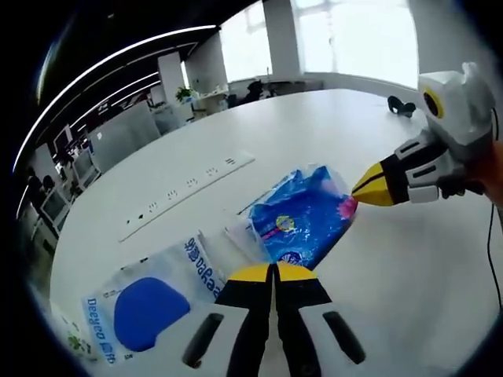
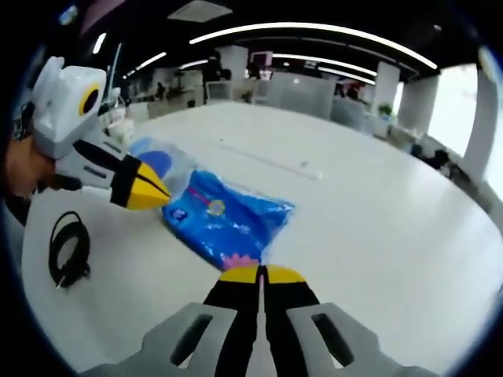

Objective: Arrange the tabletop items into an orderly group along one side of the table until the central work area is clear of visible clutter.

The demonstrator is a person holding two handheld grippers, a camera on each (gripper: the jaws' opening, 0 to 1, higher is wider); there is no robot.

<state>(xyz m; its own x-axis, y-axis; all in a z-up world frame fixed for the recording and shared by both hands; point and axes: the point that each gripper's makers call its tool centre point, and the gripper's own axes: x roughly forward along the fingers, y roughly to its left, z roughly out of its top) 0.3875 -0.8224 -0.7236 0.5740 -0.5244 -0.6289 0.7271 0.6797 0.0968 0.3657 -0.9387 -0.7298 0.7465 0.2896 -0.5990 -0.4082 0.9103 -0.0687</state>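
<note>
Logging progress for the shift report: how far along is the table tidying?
Early stage. Done: nothing looks grouped at an edge yet. In hand: both claws, left and right, are shut at opposite ends of the blue bag, apparently pinching it. Left: that bag, the white packet beside it and the black cable all lie on the table.

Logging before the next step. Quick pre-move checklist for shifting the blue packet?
1. Left gripper jaws shut, nothing visibly between them: ok if a fresh grasp is planned.
2. Right gripper jaws shut; whether they pinch the blue packet's edge: cannot tell.
3. Packet lies flat on the white table, both grippers at opposite edges: ok.
4. Clear bag with the blue oval lies beside the packet, may get dragged: not ok.
5. Black cable coiled on the table near the left gripper: not ok, clutter remains.
6. Power strip inset beyond the packet, flush: ok.
</note>
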